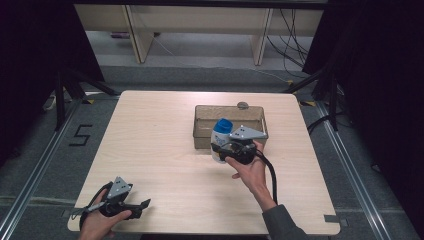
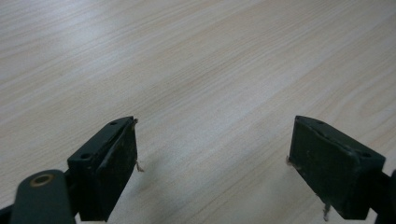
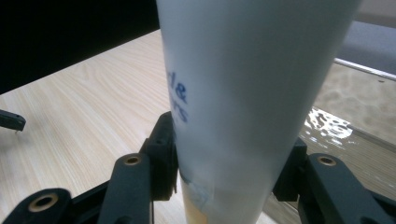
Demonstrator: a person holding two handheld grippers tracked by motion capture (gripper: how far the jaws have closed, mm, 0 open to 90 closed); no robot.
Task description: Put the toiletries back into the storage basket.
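Nearest the person, the left gripper (image 1: 131, 206) is held low over the front left corner of the table (image 1: 150, 150), its jaws spread wide with nothing between them; in the left gripper view bare wood grain is seen past the two black pads (image 2: 116, 163). Nothing lies within reach of it.

Farther out, the right gripper (image 1: 220, 148) is clamped on a white bottle (image 1: 220, 137) with a blue cap (image 1: 223, 124); in the right gripper view the bottle (image 3: 243, 93) is seen squeezed between the jaws low on its body, blue lettering facing the camera. The bottle is held roughly upright at the near edge of a clear plastic bin (image 1: 250, 114), which stands just beyond the right gripper.

As a judgement, the bottle appears to be on its way into the bin: the grasp is made and the bottle is brought to the bin's near wall, while the lowering inside and the release are left. Whether the bottle's base is clear of the table cannot be told.

Counted: one bottle, one bin, two grippers. A small round grey object (image 1: 243, 105) is seen at the bin's far rim.
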